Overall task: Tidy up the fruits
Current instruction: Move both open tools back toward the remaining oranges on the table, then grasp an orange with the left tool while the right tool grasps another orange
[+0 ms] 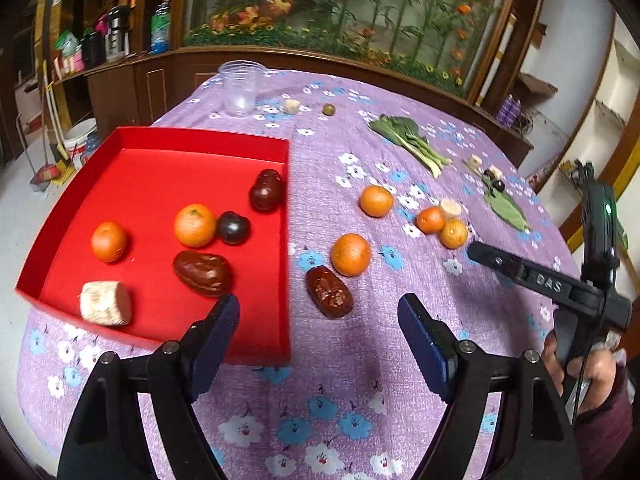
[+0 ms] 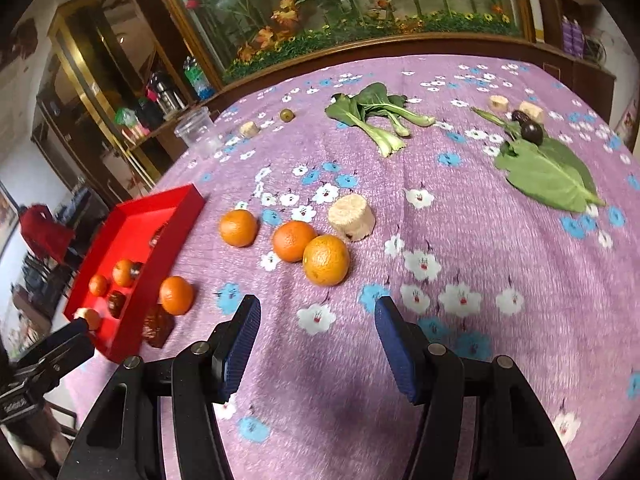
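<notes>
A red tray (image 1: 200, 136) on the left holds two oranges (image 1: 195, 225), a dark plum (image 1: 233, 227), a dark red fruit (image 1: 267, 191), a brown date (image 1: 203, 273) and a pale chunk (image 1: 105, 303). My left gripper (image 1: 319, 316) is open and empty, just short of a second date (image 1: 329, 291) and an orange (image 1: 351, 254) on the cloth beside the tray. My right gripper (image 2: 316, 320) is open and empty too. It hovers just short of a touching pair of oranges (image 2: 326, 260), with a pale chunk (image 2: 352, 217) behind them and a third orange (image 2: 238, 227) to their left.
The purple flowered tablecloth (image 2: 460, 240) also carries a clear plastic cup (image 1: 241, 88), leafy greens (image 2: 376, 116), a large leaf (image 2: 548, 176) with dark plums (image 2: 531, 132), and a small green fruit (image 2: 286, 115). A wooden cabinet with a flower panel runs behind the table.
</notes>
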Demonstrator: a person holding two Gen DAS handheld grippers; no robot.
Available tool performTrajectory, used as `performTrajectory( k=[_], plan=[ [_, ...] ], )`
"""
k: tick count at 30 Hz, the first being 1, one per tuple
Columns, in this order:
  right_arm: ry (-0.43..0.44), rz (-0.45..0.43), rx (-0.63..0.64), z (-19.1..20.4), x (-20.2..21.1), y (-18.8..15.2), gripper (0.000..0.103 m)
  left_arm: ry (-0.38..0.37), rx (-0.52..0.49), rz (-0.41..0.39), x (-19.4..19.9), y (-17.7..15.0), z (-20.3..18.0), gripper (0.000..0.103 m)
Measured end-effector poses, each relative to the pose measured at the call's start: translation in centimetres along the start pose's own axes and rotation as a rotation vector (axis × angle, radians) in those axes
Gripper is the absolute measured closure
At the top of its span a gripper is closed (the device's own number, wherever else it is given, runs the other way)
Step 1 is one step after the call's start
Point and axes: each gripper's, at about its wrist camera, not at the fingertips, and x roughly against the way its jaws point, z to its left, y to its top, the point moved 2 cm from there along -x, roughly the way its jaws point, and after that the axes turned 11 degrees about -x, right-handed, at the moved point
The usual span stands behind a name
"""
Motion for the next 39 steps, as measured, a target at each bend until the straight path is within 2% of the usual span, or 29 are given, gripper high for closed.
performTrajectory(
  k=[8, 14, 23, 24, 25, 26, 27, 29, 31, 34, 39],
  plan=[
    [-0.025, 0.033, 0.037, 0.5, -2.6, 1.4, 0.039, 0.028, -0.104, 0.017, -3.1, 2.1, -1.6, 0.023],
    [-0.018, 0.052, 0.03, 0.2, -4.0, 2.1, 0.039, 0.012, -0.143, 0.038, -5.9, 3.6, -2.5, 0.023],
    [-0.014, 0.027, 0.065, 0.4, -4.5, 2.5, 0.039, -0.007, -0.228, 0.03, -7.6, 4.6, -3.8, 0.024],
    [-0.018, 0.023, 0.075, 0.5, -4.6, 2.4, 0.039, -0.001, -0.238, 0.036, -8.0, 4.7, -3.9, 0.029],
    [-0.022, 0.021, 0.083, 0.6, -4.6, 2.4, 0.039, -0.001, -0.243, 0.046, -8.3, 4.7, -3.9, 0.042],
    [-0.026, 0.019, 0.09, 0.6, -4.6, 2.3, 0.039, -0.001, -0.247, 0.061, -8.6, 4.6, -3.8, 0.051],
    [-0.029, 0.017, 0.096, 0.7, -4.6, 2.3, 0.039, 0.0, -0.248, 0.078, -8.9, 4.5, -3.7, 0.066],
    [-0.038, 0.012, 0.11, 0.8, -4.6, 2.2, 0.051, 0.02, -0.25, 0.085, -9.2, 4.3, -3.5, 0.067],
    [-0.029, 0.012, 0.118, 0.9, -4.5, 2.1, 0.056, 0.009, -0.232, 0.09, -9.3, 4.2, -3.1, 0.067],
    [-0.035, 0.009, 0.14, 1.2, -4.5, 1.8, 0.057, 0.001, -0.217, 0.114, -9.9, 4.1, -3.0, 0.064],
    [-0.034, 0.014, 0.153, 1.4, -4.7, 1.6, 0.057, 0.039, -0.254, 0.12, -10.4, 3.7, -3.9, 0.06]
  ],
)
